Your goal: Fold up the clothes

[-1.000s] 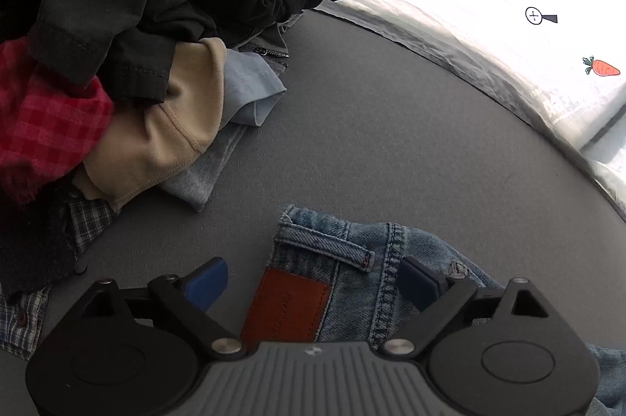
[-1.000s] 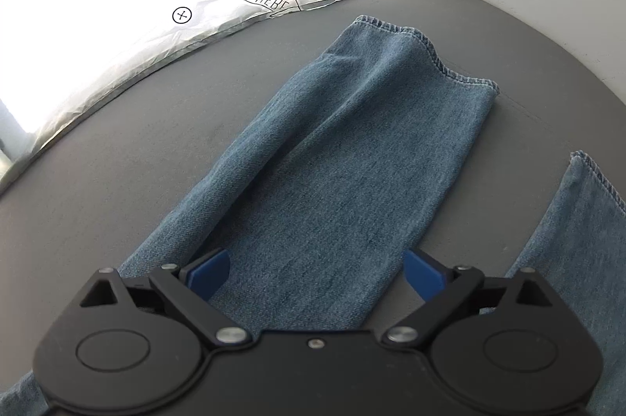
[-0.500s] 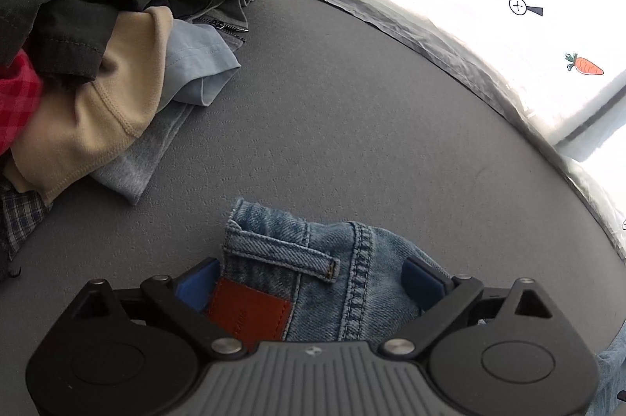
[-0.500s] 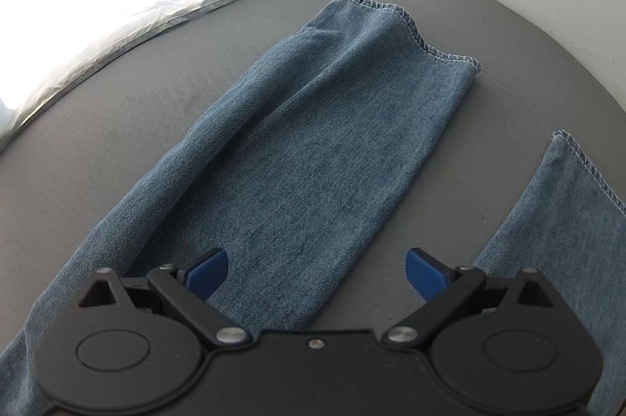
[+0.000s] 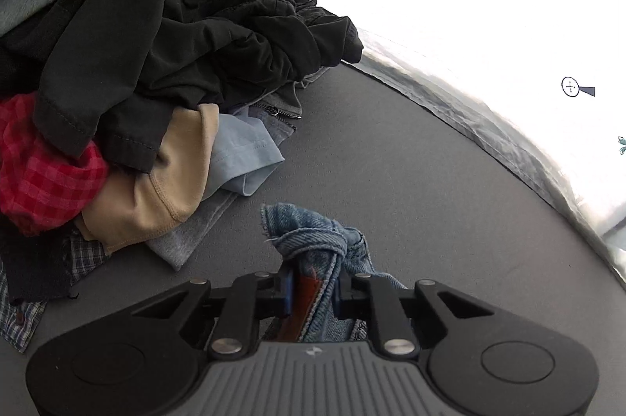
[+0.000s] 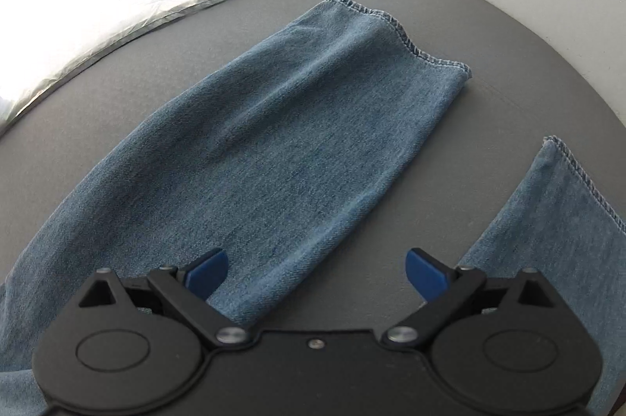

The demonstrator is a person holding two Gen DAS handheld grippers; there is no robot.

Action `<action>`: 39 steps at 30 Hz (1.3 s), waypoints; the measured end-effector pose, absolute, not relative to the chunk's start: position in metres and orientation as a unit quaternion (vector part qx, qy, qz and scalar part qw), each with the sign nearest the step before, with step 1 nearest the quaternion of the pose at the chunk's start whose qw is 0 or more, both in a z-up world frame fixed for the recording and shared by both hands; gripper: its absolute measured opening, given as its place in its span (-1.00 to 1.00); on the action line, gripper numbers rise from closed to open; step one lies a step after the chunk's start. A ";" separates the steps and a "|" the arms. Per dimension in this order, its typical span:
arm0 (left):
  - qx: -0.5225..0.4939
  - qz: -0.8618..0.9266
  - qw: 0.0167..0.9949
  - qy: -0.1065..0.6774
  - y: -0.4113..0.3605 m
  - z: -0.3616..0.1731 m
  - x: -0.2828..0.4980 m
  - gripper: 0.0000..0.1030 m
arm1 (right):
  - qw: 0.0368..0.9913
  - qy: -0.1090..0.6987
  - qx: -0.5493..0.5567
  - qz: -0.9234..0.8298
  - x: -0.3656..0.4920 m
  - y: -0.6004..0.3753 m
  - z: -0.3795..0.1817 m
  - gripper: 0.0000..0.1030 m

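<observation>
My left gripper (image 5: 313, 289) is closing its jaws on the bunched waistband of the jeans (image 5: 313, 240), pads pressing the denim and its red-brown patch, lifted just off the grey tabletop (image 5: 391, 161) near the pile of clothes (image 5: 156, 63). My right gripper (image 6: 317, 269) hangs with its jaws wide apart and empty above one jeans leg, which lies flat toward the tabletop's far edge.
</observation>
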State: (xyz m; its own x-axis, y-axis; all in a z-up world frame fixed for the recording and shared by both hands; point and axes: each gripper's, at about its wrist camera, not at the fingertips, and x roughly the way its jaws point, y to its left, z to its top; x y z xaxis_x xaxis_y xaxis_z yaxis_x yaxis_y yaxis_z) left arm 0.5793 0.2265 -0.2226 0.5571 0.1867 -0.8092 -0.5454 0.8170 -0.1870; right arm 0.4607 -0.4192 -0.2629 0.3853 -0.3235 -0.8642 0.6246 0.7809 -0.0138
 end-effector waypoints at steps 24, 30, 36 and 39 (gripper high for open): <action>-0.084 0.267 0.844 0.457 0.203 -0.265 0.600 0.00 | 0.824 0.407 0.213 -0.332 0.446 -0.493 -0.276 0.92; -0.078 0.279 0.838 0.462 0.204 -0.264 0.599 0.20 | 0.825 0.378 0.187 -0.376 0.474 -0.553 -0.283 0.80; -0.045 0.287 0.831 0.474 0.196 -0.264 0.607 0.21 | 0.863 0.356 0.150 -0.325 0.519 -0.594 -0.271 0.77; -0.046 0.291 0.827 0.478 0.196 -0.263 0.608 0.21 | 0.881 0.352 0.130 -0.287 0.545 -0.602 -0.269 0.77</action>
